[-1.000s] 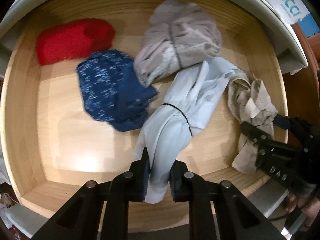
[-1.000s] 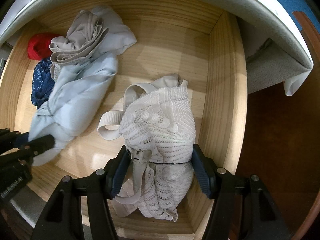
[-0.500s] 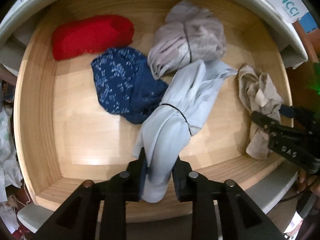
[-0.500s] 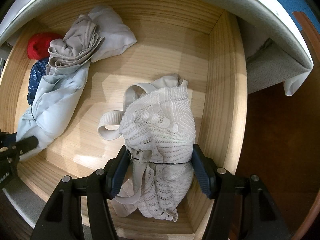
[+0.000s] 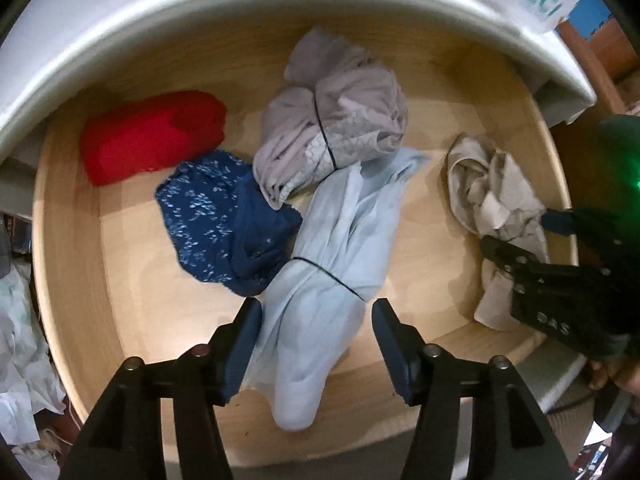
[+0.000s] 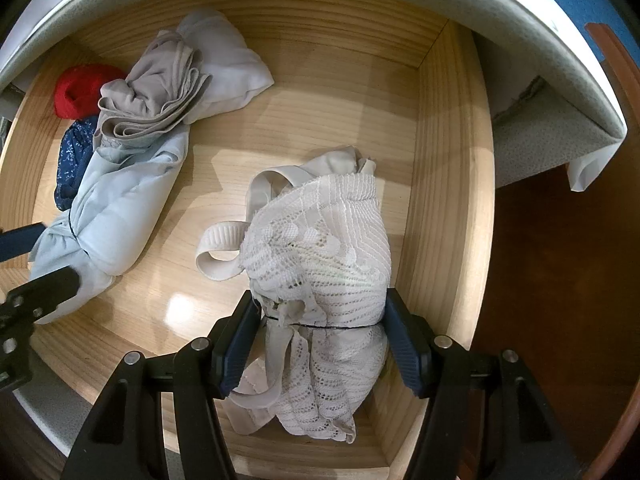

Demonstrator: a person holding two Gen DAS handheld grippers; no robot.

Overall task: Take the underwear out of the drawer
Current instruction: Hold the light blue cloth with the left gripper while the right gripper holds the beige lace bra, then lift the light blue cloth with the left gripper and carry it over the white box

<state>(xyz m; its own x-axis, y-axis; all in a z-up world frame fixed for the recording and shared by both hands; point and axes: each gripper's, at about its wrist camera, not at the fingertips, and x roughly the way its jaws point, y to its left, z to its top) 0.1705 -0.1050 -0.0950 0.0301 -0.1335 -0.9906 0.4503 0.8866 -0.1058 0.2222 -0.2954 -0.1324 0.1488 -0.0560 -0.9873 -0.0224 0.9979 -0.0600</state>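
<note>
Since a second ago the left gripper [image 5: 316,344] has let go: its jaws, then pinched on the pale blue bundle [image 5: 332,276], have just been opening and now stand apart on either side of it, pads clear of the cloth. That bundle, tied round with a thin black band, lies on the floor of the wooden drawer [image 5: 120,280], its near end between the spread fingers [image 5: 244,340].

Right gripper [image 6: 320,336] is as it was, pointing down into the drawer's right-hand corner, its blue pads clamped on both sides of the white lace bundle [image 6: 320,256], which rests on the drawer floor [image 6: 340,92] against the side wall, elastic straps looping out to the left.

Behind the blue bundle, touching its far end, sits a grey bundle [image 5: 336,120], also banded. Left of that lie a navy patterned piece [image 5: 224,216] and, just beyond it near the back wall, a red one [image 5: 152,132]. All the underwear is in the drawer.
</note>
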